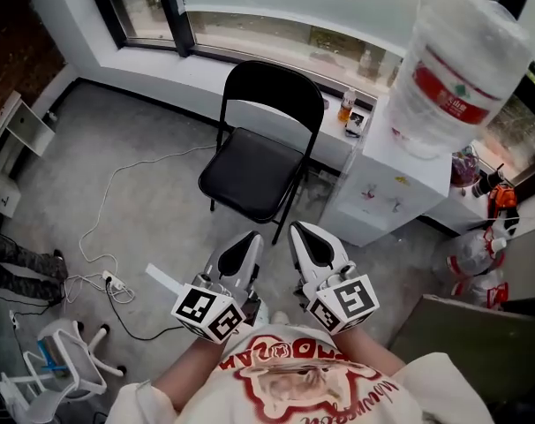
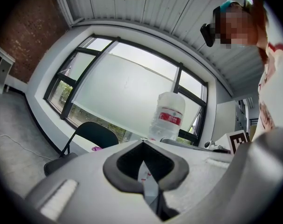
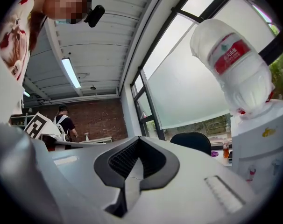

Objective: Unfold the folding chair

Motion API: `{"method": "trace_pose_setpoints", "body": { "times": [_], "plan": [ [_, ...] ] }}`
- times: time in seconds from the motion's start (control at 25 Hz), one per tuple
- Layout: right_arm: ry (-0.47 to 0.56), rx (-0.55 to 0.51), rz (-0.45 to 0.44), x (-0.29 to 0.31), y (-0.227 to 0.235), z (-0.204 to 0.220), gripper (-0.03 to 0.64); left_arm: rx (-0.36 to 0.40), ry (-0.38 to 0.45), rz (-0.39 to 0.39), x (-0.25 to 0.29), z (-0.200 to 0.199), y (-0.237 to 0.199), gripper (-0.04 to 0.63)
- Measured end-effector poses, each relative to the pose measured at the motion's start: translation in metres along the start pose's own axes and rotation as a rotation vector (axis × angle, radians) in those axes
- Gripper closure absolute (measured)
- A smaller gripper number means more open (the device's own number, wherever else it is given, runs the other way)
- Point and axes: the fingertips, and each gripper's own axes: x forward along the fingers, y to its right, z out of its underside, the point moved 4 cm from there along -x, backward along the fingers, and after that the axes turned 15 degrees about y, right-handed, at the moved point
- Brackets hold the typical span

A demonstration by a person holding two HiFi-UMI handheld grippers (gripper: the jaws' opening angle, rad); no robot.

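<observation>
1. Head view: the chair (image 1: 250, 179) stands open on all its legs on the gray floor (image 1: 153, 210), its seat down flat and its back toward the window sill (image 1: 276, 56). You hold the left claw (image 1: 246, 244) and the right claw (image 1: 305, 233) side by side close to your body. Both point at the chair and are well apart from it. Just right of the chair is a white water cooler (image 1: 382, 188) with a big water bottle (image 1: 457, 69) on top. A white cable (image 1: 109, 201) trails across the floor to the left.

2. Left gripper view: the left claw (image 2: 144, 141) has its jaw tips together, with nothing clamped between them. Beyond it you see the chair (image 2: 95, 134) at the left under the window and the water bottle (image 2: 168, 117) near the middle.

3. Right gripper view: the right claw (image 3: 139, 139) is closed too, tips meeting and empty. The chair's back (image 3: 192, 141) shows just right of the jaws, with a small orange bottle (image 3: 225, 149) on the sill beside it. The water bottle (image 3: 232, 64) sits tilted at the upper right above the water cooler (image 3: 263, 143). A person (image 3: 64, 120) stands far off by the brick wall.
</observation>
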Motion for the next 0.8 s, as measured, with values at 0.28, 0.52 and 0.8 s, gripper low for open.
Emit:
{"method": "trace_pose_setpoints", "body": {
  "times": [0.28,0.52,0.8],
  "plan": [
    [0.0,-0.008,-0.029,-0.011,-0.029,-0.005,0.595,-0.005,0.015,0.01,-0.022,-0.008,0.01,0.593],
    [-0.028,-0.01,-0.025,-0.019,-0.042,0.002,0.595,0.005,-0.011,0.004,-0.037,-0.011,0.015,0.594],
    [-0.044,-0.032,-0.048,-0.017,-0.066,0.001,0.595,-0.011,0.018,0.009,-0.053,-0.019,0.01,0.594]
  ]
}}
